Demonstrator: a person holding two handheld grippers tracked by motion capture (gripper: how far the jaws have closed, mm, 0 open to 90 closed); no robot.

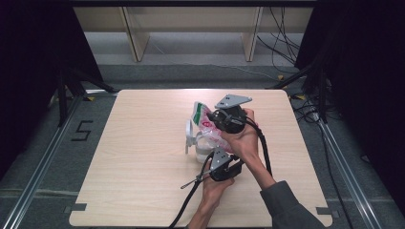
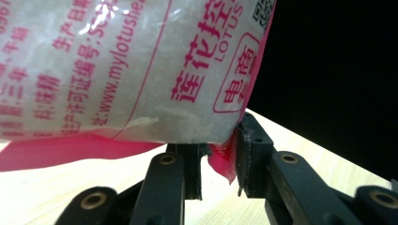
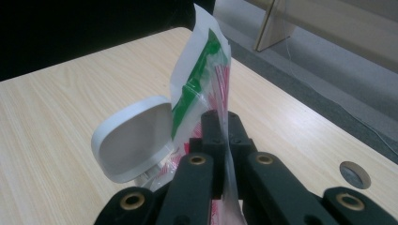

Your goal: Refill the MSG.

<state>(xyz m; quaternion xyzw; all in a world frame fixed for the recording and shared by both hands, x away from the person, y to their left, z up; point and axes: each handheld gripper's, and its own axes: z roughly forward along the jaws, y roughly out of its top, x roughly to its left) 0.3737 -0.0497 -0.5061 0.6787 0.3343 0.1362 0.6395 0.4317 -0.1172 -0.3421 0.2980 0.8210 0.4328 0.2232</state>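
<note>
We saw the right tongs [image 3: 224,140] pressed together on the upper part of the plastic bag [image 3: 199,89], at the centre of the frame. The left tongs [image 2: 220,161] pinched the bag's pink bottom edge. The bag hung over a white container with its lid [image 3: 133,140] flipped open on the table [image 1: 143,143]

Both grippers, left [image 1: 216,164] & right [image 1: 224,121], hold bag [image 1: 200,114] over container [image 1: 203,148].

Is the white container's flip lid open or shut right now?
Open. The lid stands swung up beside the bag, its hollow inner face showing.
</note>
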